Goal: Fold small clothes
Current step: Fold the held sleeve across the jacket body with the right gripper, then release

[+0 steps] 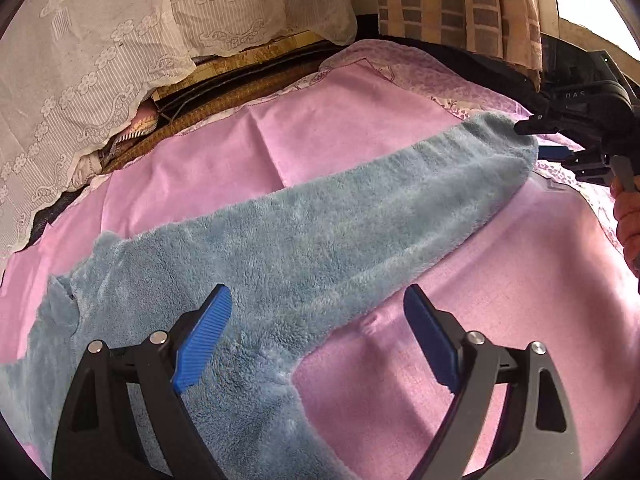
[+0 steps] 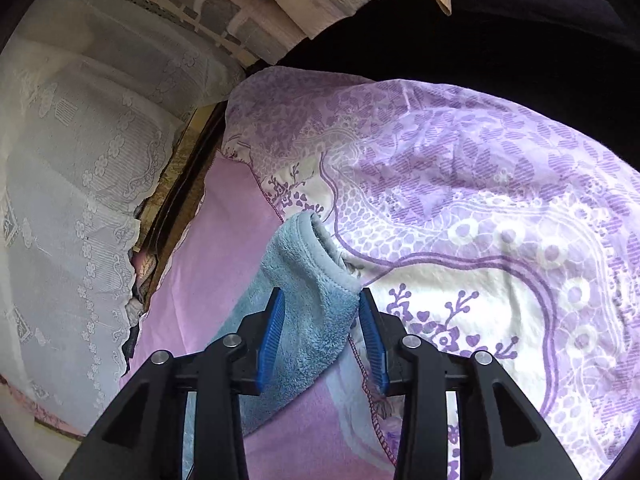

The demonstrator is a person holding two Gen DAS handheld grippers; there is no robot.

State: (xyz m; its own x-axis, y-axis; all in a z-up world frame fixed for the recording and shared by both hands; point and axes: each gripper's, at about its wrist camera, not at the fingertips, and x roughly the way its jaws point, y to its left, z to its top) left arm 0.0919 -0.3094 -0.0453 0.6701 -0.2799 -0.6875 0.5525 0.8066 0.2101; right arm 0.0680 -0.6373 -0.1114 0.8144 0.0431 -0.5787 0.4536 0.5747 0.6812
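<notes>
Fluffy blue garment (image 1: 304,240) flat on pink blanket (image 1: 360,128)

A fleece garment (image 1: 280,240) lies spread on a plain cloth (image 1: 360,128). One long leg of it runs from between the jaws of the left gripper (image 1: 316,332) away ahead and to the right, its cuff (image 2: 320,248) ending between the jaws of the right gripper (image 2: 322,336). The garment's body lies under and left of the left jaws; bare cloth lies beneath their right side. A patterned sheet (image 2: 500,208) lies beneath the cloth, showing ahead and right of the right jaws. A lace cover (image 1: 100,60) hangs behind, left of both.
</notes>
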